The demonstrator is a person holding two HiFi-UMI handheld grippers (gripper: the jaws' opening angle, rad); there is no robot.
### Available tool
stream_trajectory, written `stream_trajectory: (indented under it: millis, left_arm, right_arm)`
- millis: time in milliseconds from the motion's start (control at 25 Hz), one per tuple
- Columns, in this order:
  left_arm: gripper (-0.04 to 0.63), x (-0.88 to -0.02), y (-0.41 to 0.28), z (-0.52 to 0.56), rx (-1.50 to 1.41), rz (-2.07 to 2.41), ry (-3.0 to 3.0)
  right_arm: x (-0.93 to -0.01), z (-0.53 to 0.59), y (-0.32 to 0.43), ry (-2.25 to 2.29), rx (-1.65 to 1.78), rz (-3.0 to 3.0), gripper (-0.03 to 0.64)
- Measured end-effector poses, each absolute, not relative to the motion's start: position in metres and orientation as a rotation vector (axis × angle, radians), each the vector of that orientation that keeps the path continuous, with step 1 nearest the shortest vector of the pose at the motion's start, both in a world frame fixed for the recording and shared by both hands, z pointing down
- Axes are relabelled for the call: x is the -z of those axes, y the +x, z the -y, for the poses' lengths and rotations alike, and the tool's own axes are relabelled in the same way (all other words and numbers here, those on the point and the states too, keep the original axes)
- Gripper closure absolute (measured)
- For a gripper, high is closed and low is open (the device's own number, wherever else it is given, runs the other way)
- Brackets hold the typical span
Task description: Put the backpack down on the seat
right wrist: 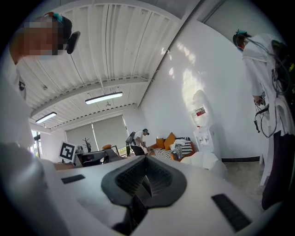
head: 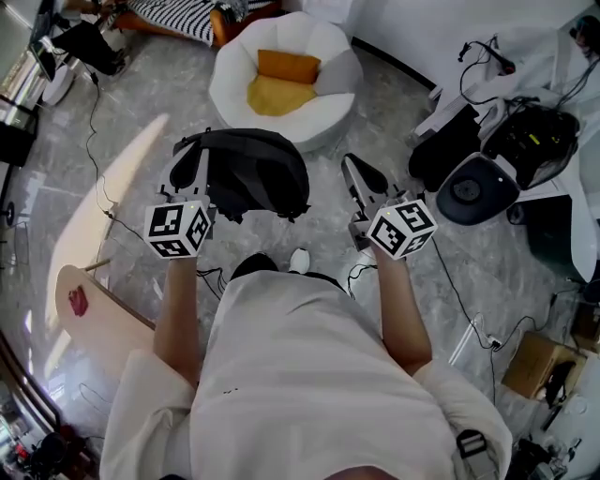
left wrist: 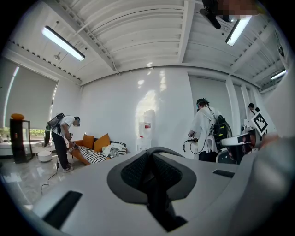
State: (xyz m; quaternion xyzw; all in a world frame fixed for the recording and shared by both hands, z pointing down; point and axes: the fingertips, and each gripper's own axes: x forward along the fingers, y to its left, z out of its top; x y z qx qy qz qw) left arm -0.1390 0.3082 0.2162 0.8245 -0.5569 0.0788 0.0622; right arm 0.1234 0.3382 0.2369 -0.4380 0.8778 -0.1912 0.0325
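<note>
A dark grey backpack (head: pixel 258 173) hangs above the floor in front of me, just short of the seat. My left gripper (head: pixel 190 155) is shut on its strap at the bag's left side; in the left gripper view the pads (left wrist: pixel 151 173) are pressed together. My right gripper (head: pixel 354 167) is shut with nothing in it, a little right of the bag and apart from it; its jaws (right wrist: pixel 144 177) point up into the room. The seat is a white beanbag chair (head: pixel 323 103) beyond the bag, with an orange cushion (head: pixel 288 66) and a yellow cushion (head: pixel 277 94) on it.
Black bags and gear (head: pixel 525 141) lie on a white surface at the right, with a round dark case (head: pixel 476 187) beside them. Cables run over the marble floor. A wooden board (head: pixel 94 319) lies at left. A striped sofa (head: pixel 178 14) is far back. Other people stand in the room (left wrist: pixel 205 129).
</note>
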Motion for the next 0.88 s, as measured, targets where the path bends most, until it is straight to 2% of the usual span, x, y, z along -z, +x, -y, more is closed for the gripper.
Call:
stream_trajectory:
  millis: [880]
  left_arm:
    - [0.551,-0.234,-0.118,-0.256,-0.275,1.676,2.454]
  right_arm:
    - [-0.262,-0.282,0.128,-1.327,0.642,-2.719,0.594]
